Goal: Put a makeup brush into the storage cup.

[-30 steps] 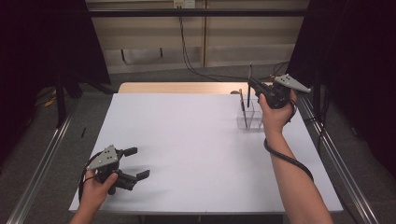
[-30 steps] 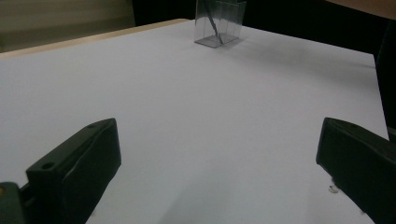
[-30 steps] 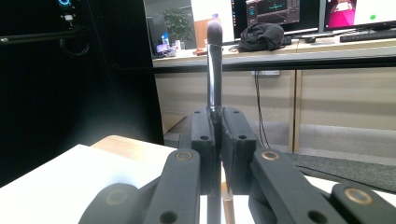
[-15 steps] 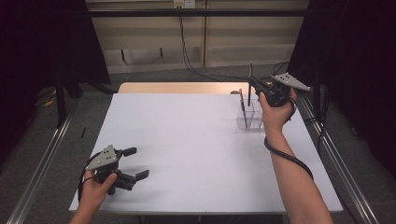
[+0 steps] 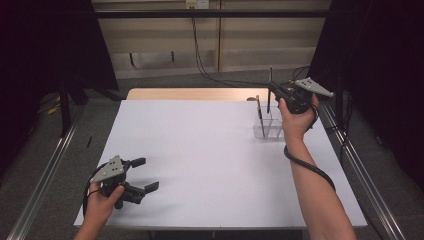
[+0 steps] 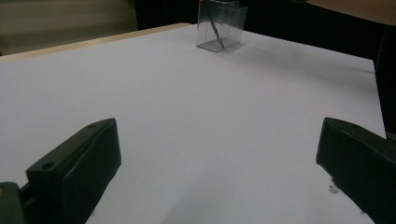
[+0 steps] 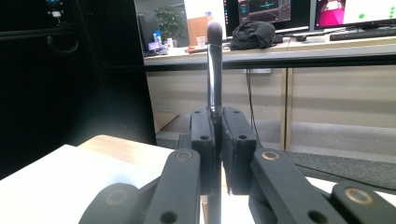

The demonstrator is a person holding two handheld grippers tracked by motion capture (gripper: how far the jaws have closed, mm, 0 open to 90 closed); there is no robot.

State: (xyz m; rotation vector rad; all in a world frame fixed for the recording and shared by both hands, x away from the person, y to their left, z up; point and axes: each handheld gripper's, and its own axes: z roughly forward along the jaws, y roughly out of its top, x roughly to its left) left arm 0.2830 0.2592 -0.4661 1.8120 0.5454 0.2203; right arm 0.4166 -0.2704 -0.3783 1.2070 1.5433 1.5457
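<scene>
Right gripper [image 5: 271,93], upper right of the high view, holds a slim dark makeup brush with a silver ferrule and a rounded bristle tip [image 7: 214,70] upright, its jaws clamped together on the handle, as the right gripper view shows from close range. The brush hangs directly above a clear plastic box-shaped holder [image 5: 268,125] standing near the far right corner of the white table [image 5: 210,150]; a second slender brush with a pale tip [image 5: 259,114] already leans inside that holder, seen also as a dark slanted stem in the left gripper view, upper middle of the frame. Judged from this arrangement, one brush is stowed and the held one is about to be lowered in — the insertion itself is not yet done, and whether its lower end has passed the holder's rim cannot be told. Left gripper [image 5: 145,175], lower left of the high view, rests idle over the table with its jaws wide apart and nothing between them. Room for movement: the broad middle of the table is bare, so the left side is unobstructed; the holder, however, sits close to the table's right and far edges, with a metal rail [image 5: 360,170] running just beyond — a sideways nudge during descent could tip or slide the light holder towards that edge.
</scene>
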